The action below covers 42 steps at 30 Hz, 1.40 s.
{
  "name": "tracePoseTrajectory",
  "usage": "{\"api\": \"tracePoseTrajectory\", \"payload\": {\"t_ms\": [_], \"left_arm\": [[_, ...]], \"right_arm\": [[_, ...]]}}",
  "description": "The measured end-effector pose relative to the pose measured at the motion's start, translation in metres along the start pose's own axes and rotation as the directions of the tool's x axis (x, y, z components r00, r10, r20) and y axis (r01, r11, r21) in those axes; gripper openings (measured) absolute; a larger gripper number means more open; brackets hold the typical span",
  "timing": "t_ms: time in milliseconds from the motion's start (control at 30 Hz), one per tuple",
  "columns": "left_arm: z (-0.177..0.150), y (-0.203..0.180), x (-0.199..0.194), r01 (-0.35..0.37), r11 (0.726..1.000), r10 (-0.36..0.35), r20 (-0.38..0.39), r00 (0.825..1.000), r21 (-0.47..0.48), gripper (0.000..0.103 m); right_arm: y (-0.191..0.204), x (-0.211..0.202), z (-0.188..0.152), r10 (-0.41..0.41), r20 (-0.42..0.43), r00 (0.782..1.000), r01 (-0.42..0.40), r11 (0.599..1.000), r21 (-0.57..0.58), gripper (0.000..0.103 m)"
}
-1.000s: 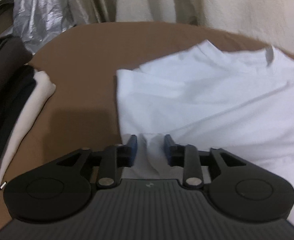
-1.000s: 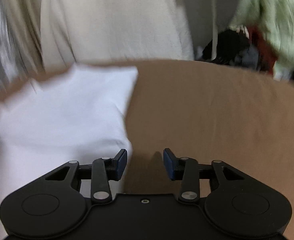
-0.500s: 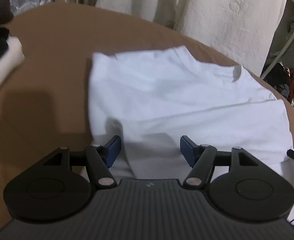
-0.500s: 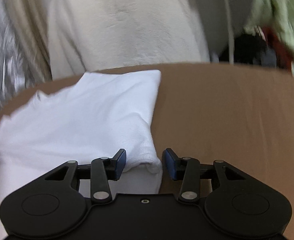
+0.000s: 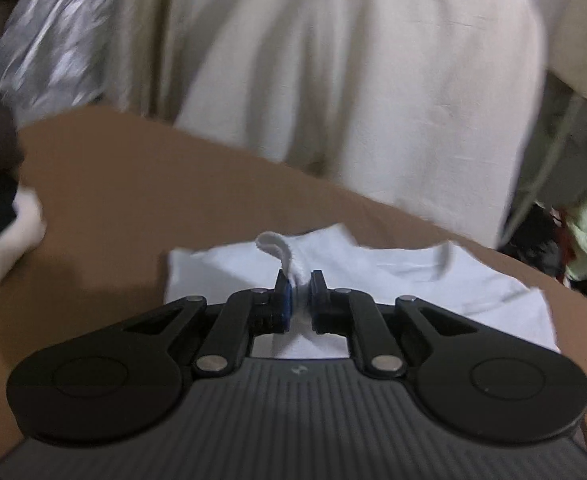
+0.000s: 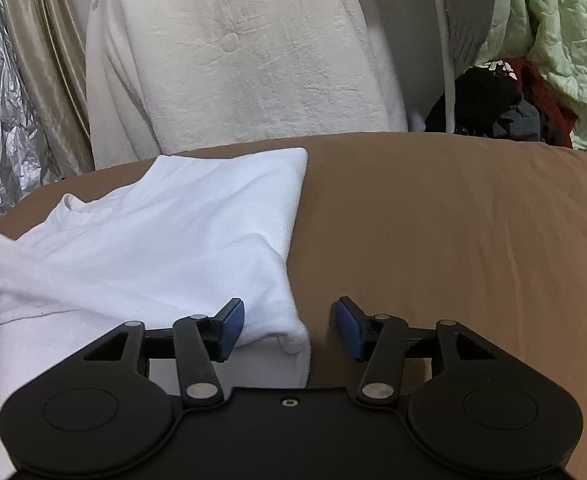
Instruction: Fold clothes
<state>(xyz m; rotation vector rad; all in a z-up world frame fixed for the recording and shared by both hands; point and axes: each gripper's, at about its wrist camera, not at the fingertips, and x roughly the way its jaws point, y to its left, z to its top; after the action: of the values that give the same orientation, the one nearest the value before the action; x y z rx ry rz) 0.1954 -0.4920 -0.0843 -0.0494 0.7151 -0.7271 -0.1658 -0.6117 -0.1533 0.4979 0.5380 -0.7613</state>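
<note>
While the left tongs (image 5: pixel 298 285) pinch a bunched corner of the white T-shirt (image 6: pixel 165 240) between nearly closed pads, with the jaws closing the last bit onto the cloth, the right tongs (image 6: pixel 289 328) stand about half open and are opening, their pads clear of the fabric. The shirt's near right corner lies between the right tongs' fingers, untouched by either pad. From the left tongs the shirt spreads ahead and to the right across the brown desk (image 6: pixel 453 240), collar toward the far edge; from the right tongs it lies ahead and to the left, bare desk to their right.

Judging by how the shirt lies, the fold is partly done: its sides look tucked in to make a neat rectangle, and the bottom hem appears ready to be carried toward the collar. That last fold, and any smoothing, are still to do.

Count: one white T-shirt in work; two tongs; one stack of dark and cream garments (image 5: pixel 1 216) far to the left of the left tongs, perhaps folded, too blurred to count. Beyond the desk hang a cream robe (image 6: pixel 245 60) and a heap of other clothes (image 6: pixel 505 100).
</note>
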Motion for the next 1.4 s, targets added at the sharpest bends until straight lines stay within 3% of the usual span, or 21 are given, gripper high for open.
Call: {"api": "tracePoseTrajectory", "payload": {"t_ms": [67, 100, 167, 233, 300, 367, 433, 467, 500, 533, 700, 867, 1000, 1100, 1167, 1200, 1233, 1400], "left_arm": [[-0.006, 0.011, 0.027, -0.086, 0.996, 0.081, -0.139, 0.987, -0.032, 0.017], [-0.01, 0.015, 0.041, -0.145, 0.989, 0.133, -0.217, 0.967, -0.04, 0.021], [-0.021, 0.022, 0.042, -0.168, 0.979, 0.135, -0.25, 0.959, -0.117, 0.025], [-0.026, 0.024, 0.027, -0.122, 0.978, 0.084, -0.218, 0.972, -0.167, 0.047], [-0.028, 0.018, 0.008, -0.114, 0.986, 0.09, -0.185, 0.979, -0.124, 0.049], [-0.031, 0.005, -0.011, -0.099, 0.995, 0.096, -0.148, 0.984, -0.013, 0.05], [-0.032, -0.009, -0.02, -0.039, 0.994, 0.054, -0.145, 0.988, 0.104, 0.046], [-0.033, -0.016, -0.024, -0.008, 0.987, 0.032, -0.146, 0.989, 0.162, 0.043], [-0.036, -0.022, -0.023, 0.019, 0.976, 0.02, -0.171, 0.985, 0.219, 0.025], [-0.038, -0.028, -0.019, 0.014, 0.967, 0.035, -0.185, 0.982, 0.253, 0.018], [-0.053, -0.046, -0.001, 0.007, 0.915, 0.08, -0.199, 0.977, 0.403, 0.018], [-0.065, -0.051, 0.015, -0.011, 0.86, 0.143, -0.219, 0.965, 0.511, 0.025], [-0.066, -0.05, 0.026, -0.039, 0.837, 0.177, -0.202, 0.963, 0.546, 0.052], [-0.065, -0.048, 0.027, -0.043, 0.826, 0.173, -0.179, 0.968, 0.562, 0.057], [-0.065, -0.048, 0.023, -0.047, 0.828, 0.162, -0.159, 0.974, 0.559, 0.052], [-0.064, -0.049, 0.02, -0.053, 0.833, 0.159, -0.145, 0.977, 0.551, 0.024], [-0.063, -0.05, 0.017, -0.06, 0.837, 0.155, -0.131, 0.979, 0.543, 0.006], [-0.055, -0.06, -0.018, -0.083, 0.849, 0.12, -0.038, 0.992, 0.521, 0.003]], "right_arm": [[0.001, 0.0, 0.001, -0.005, -0.003, 1.0, 0.005, 1.0, 0.001, 0.058], [0.001, 0.0, 0.001, -0.008, -0.004, 1.0, 0.008, 1.0, -0.002, 0.058], [0.001, -0.002, 0.0, -0.017, -0.005, 1.0, 0.017, 1.0, -0.004, 0.058], [0.002, -0.005, 0.001, -0.032, -0.002, 0.999, 0.032, 0.999, -0.008, 0.058], [0.004, -0.012, 0.004, -0.055, 0.023, 0.998, 0.055, 0.998, -0.009, 0.058], [0.007, -0.02, 0.007, -0.053, 0.055, 0.997, 0.054, 0.999, -0.007, 0.058], [0.01, -0.026, 0.009, -0.031, 0.085, 0.996, 0.033, 0.999, -0.019, 0.058], [0.013, -0.028, 0.01, -0.015, 0.1, 0.995, 0.018, 0.999, -0.03, 0.058], [0.015, -0.031, 0.011, 0.002, 0.114, 0.994, 0.003, 0.999, -0.041, 0.058], [0.018, -0.032, 0.011, 0.025, 0.116, 0.993, -0.019, 0.998, -0.052, 0.058], [0.034, -0.03, 0.003, 0.092, 0.096, 0.991, -0.077, 0.987, -0.142, 0.058], [0.034, -0.022, 0.001, 0.093, 0.067, 0.993, -0.084, 0.989, -0.124, 0.058], [0.03, -0.019, 0.001, 0.087, 0.055, 0.995, -0.082, 0.993, -0.09, 0.058], [0.032, -0.018, 0.0, 0.081, 0.053, 0.995, -0.076, 0.993, -0.091, 0.058], [0.033, -0.018, 0.0, 0.081, 0.053, 0.995, -0.076, 0.993, -0.094, 0.058], [0.033, -0.018, 0.0, 0.083, 0.052, 0.995, -0.077, 0.992, -0.095, 0.058], [0.034, -0.018, -0.001, 0.083, 0.052, 0.995, -0.078, 0.992, -0.099, 0.058], [0.035, -0.015, -0.003, 0.082, 0.04, 0.996, -0.078, 0.991, -0.105, 0.058]]}}
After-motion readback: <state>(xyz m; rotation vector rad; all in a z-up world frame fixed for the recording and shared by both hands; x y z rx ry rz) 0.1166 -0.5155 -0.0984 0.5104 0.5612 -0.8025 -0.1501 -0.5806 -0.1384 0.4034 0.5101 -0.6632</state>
